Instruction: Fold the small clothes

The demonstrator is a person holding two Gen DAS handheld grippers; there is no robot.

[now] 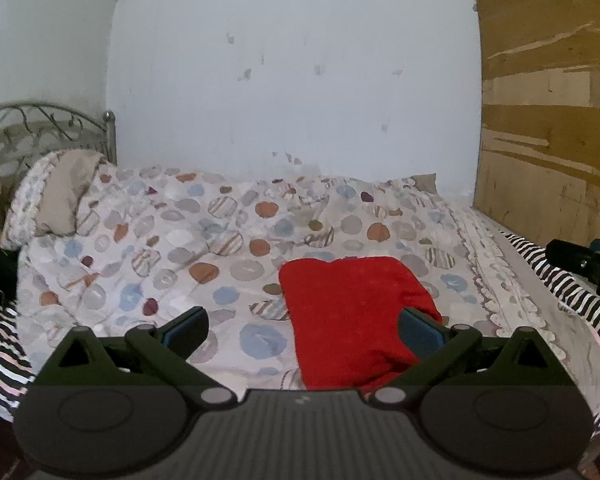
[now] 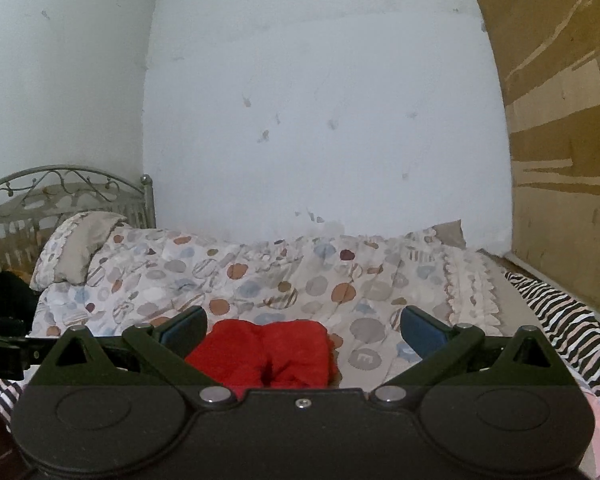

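A small red cloth [image 1: 352, 316] lies folded in a rough rectangle on the dotted bedspread [image 1: 180, 248], near the bed's front edge. My left gripper [image 1: 302, 330] is open above the bed's front edge, and the cloth lies ahead between its fingers, nearer the right finger. In the right wrist view the red cloth [image 2: 268, 354] lies just ahead of my open right gripper [image 2: 302, 330], nearer its left finger. Neither gripper holds anything.
A pillow [image 1: 56, 196] and a metal headboard [image 1: 28, 128] are at the far left. A zebra-striped sheet [image 1: 572, 292] edges the bed on the right. A brown board wall [image 1: 552, 100] stands on the right. The other gripper [image 1: 588, 264] shows at the right edge.
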